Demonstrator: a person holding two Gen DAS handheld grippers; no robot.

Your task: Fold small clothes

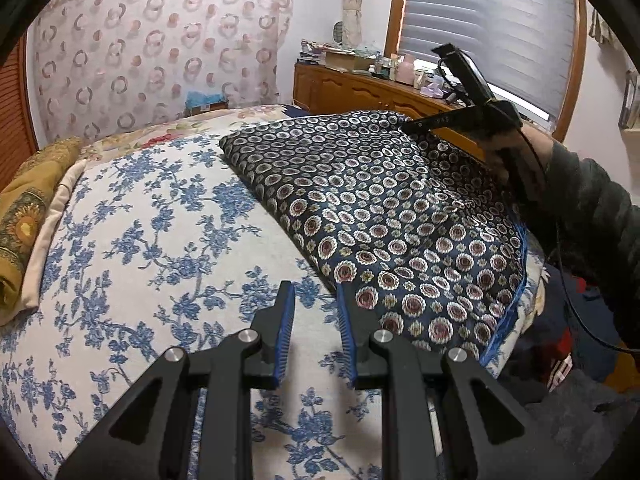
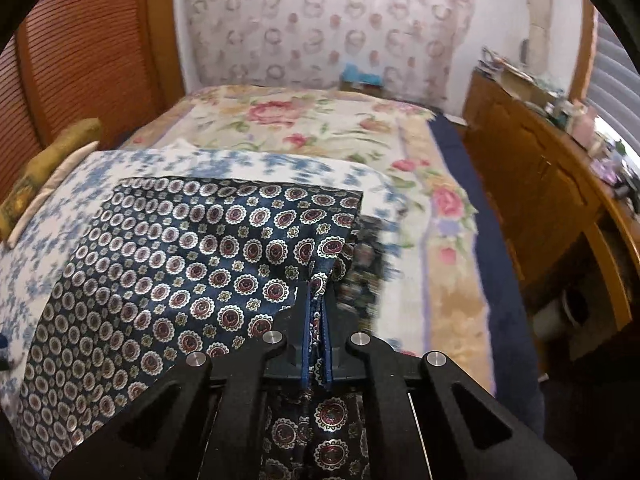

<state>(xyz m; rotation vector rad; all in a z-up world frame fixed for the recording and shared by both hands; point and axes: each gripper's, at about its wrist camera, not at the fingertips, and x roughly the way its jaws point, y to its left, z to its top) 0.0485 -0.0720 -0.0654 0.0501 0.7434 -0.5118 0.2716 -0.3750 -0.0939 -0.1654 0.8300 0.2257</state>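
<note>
A dark blue cloth [image 1: 380,208] with round medallion print lies on the white sheet with blue flowers [image 1: 140,240] on the bed. My left gripper [image 1: 314,292] hovers low over the sheet at the cloth's near left corner. Its jaws stand a little apart and only sheet shows between them. The right finger [image 1: 346,320] is at the cloth's edge. My right gripper [image 2: 316,300] is shut on the cloth [image 2: 180,260] at its right edge, which is pinched into a raised fold. In the left wrist view the right gripper [image 1: 408,123] sits at the cloth's far right side, held by a sleeved arm [image 1: 580,200].
A rolled yellow-brown fabric [image 1: 24,220] lies at the sheet's left edge. A pink-flowered bedspread [image 2: 300,120] covers the far bed. A cluttered wooden dresser [image 2: 540,184] stands right of the bed under a window blind [image 1: 480,20]. A louvred wooden door [image 2: 80,60] is on the left.
</note>
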